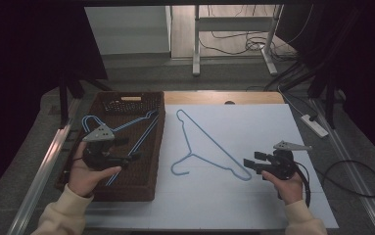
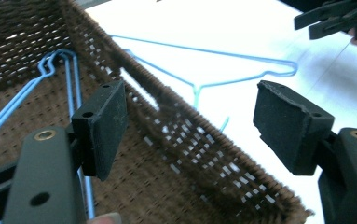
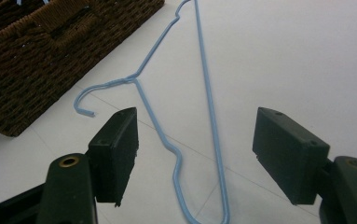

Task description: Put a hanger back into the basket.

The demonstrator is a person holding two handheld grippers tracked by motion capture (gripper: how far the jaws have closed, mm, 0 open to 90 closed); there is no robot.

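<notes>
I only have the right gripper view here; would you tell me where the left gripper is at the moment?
Observer: The left gripper hangs over the brown wicker basket, jaws open.
Operator: Thank you. Is anything lying in that basket?
Observer: Yes, blue wire hangers lie on its floor.
Operator: And is my right gripper near the blue hanger on the white board?
Observer: The right gripper is open beside the shoulder end of that blue hanger, not touching it.

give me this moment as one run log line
left gripper: open, over basket | right gripper: open, at blue hanger on white board | hanger untouched
</notes>
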